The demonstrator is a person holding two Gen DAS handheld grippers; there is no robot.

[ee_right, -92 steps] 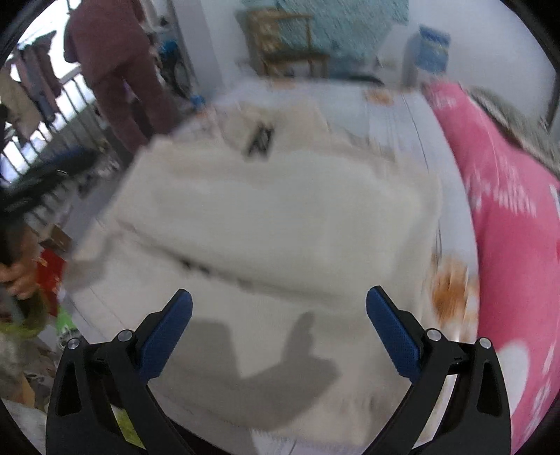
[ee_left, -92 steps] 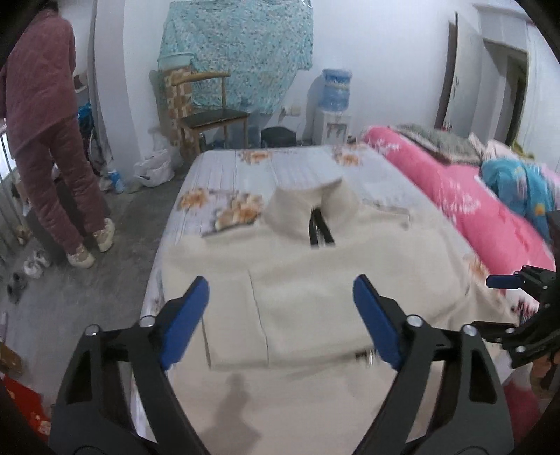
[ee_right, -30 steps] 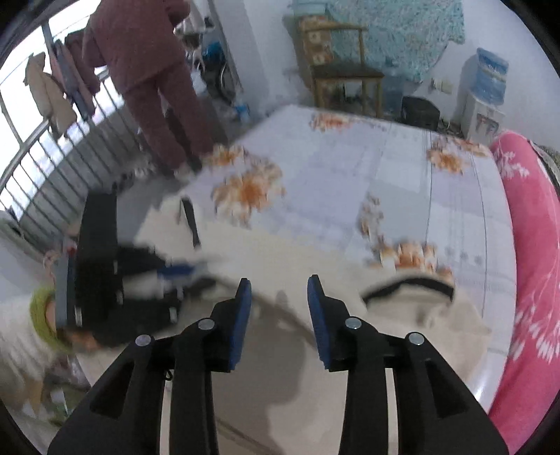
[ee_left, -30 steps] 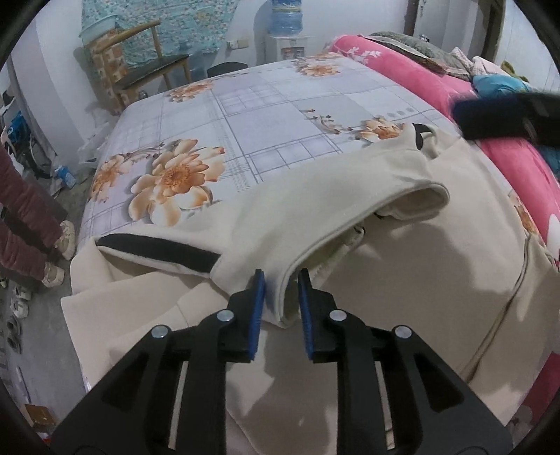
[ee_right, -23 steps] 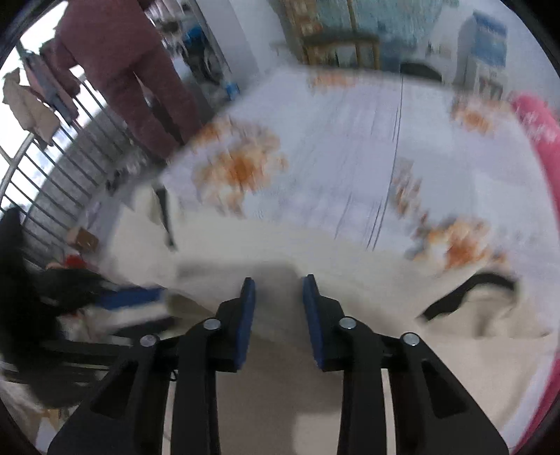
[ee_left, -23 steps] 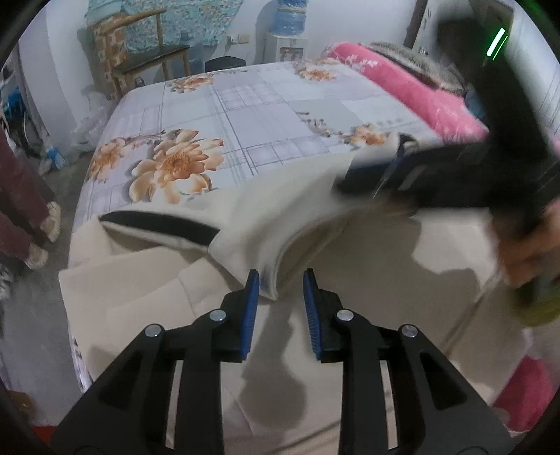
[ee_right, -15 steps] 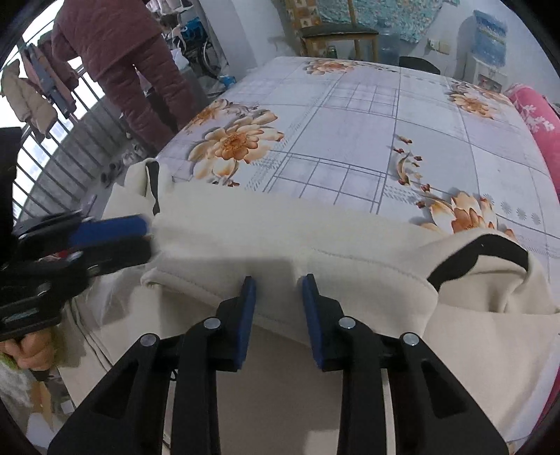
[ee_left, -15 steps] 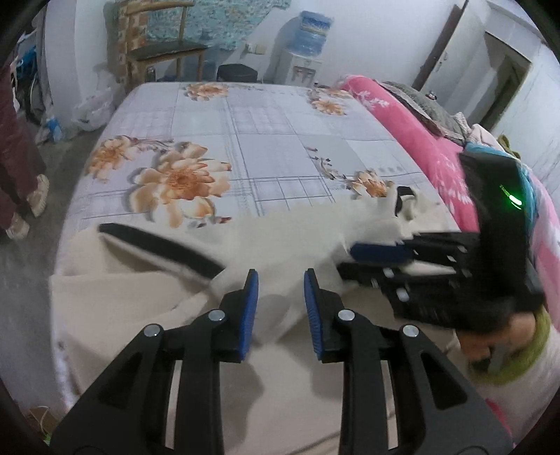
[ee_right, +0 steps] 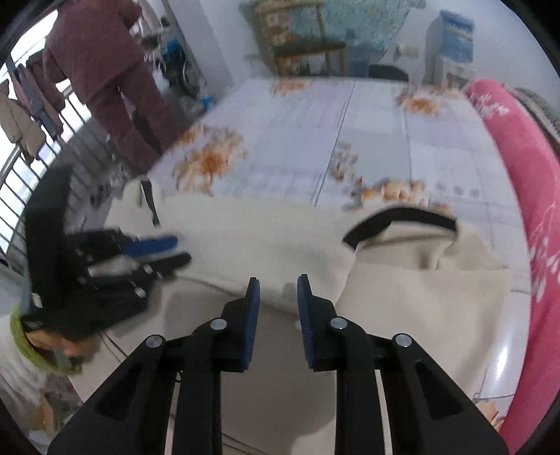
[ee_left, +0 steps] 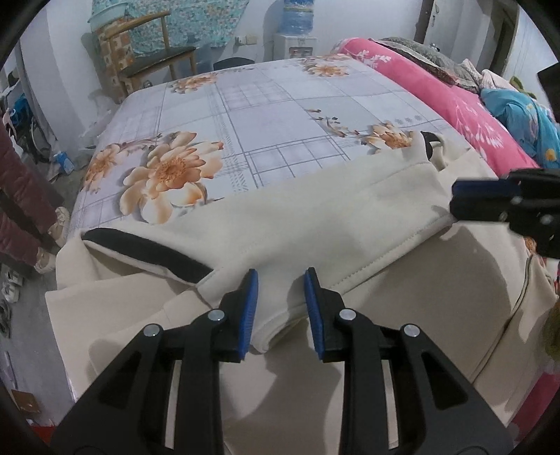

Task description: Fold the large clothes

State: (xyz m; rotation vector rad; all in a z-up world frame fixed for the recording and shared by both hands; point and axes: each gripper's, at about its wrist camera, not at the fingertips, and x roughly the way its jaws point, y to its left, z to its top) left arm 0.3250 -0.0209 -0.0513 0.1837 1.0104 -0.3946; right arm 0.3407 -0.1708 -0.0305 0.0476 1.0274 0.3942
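A large cream fleece garment (ee_left: 315, 224) with black trim lies on the near end of a bed, its far part folded back toward me in a thick band. My left gripper (ee_left: 280, 308) holds the folded edge between its blue pads at the band's left end. My right gripper (ee_right: 278, 308) holds the same folded edge (ee_right: 266, 252) near its right end, jaws narrow with cloth between them. The right gripper also shows at the right edge of the left wrist view (ee_left: 504, 206). The left gripper shows blurred at the left of the right wrist view (ee_right: 140, 255).
The bed has a grey floral sheet (ee_left: 266, 105). A pink quilt (ee_left: 448, 94) runs along its right side. A wooden chair (ee_left: 154, 59) and a water dispenser (ee_left: 297, 31) stand at the far wall. A person in maroon (ee_right: 108, 73) stands left of the bed.
Both grippers went from wide open above the spread garment to closed on its far edge. They have drawn that edge toward me, so the fold now lies nearer.
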